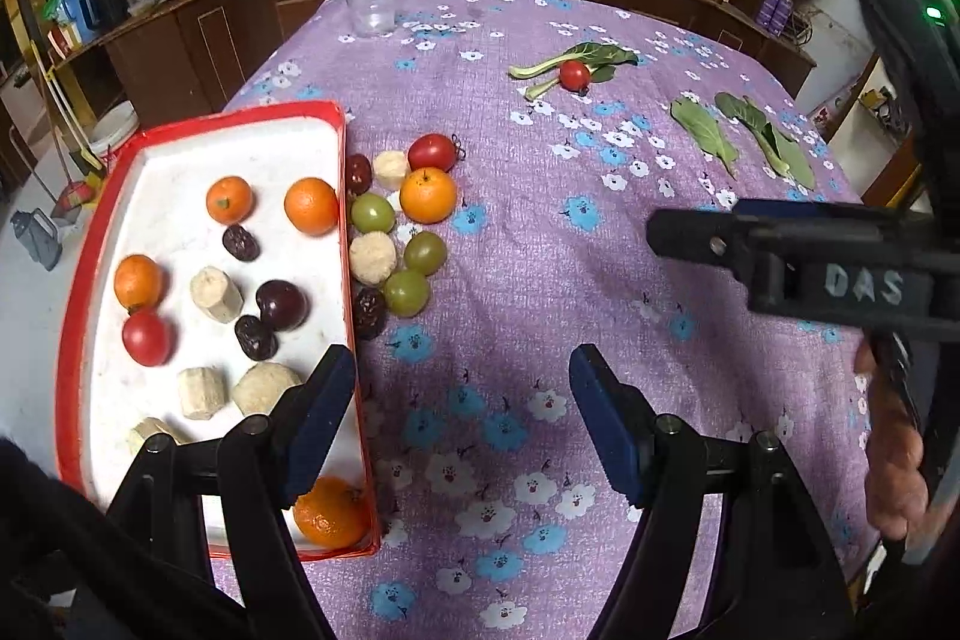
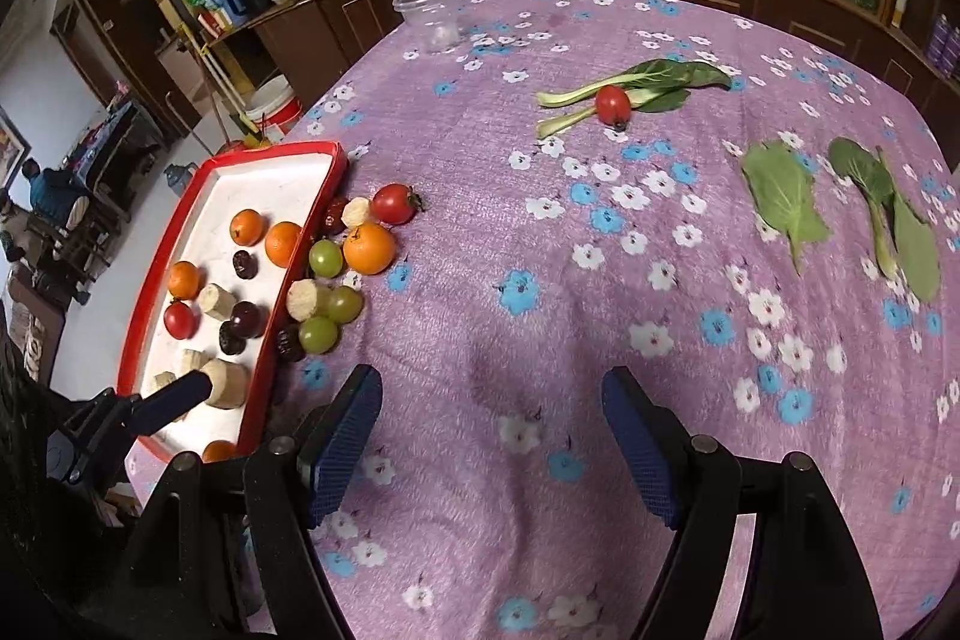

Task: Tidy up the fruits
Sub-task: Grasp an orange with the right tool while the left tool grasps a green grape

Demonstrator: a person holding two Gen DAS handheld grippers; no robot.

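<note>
Both grippers — left (image 1: 462, 424) and right (image 2: 492, 436) — hover spread and empty, likely because loose fruit (image 1: 414, 214) beside the tray (image 1: 90, 244) awaits sorting.

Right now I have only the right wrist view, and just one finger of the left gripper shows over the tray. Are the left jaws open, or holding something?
Observer: Open and empty. The left gripper straddles the right wall of the red tray, with one finger over the tray and the other over the cloth.
Operator: The tray's near end is mostly cut off for me. What lies there?
Observer: One whole orange sits in the near right corner, against the tray wall, partly hidden behind the finger that is over the tray.
</note>
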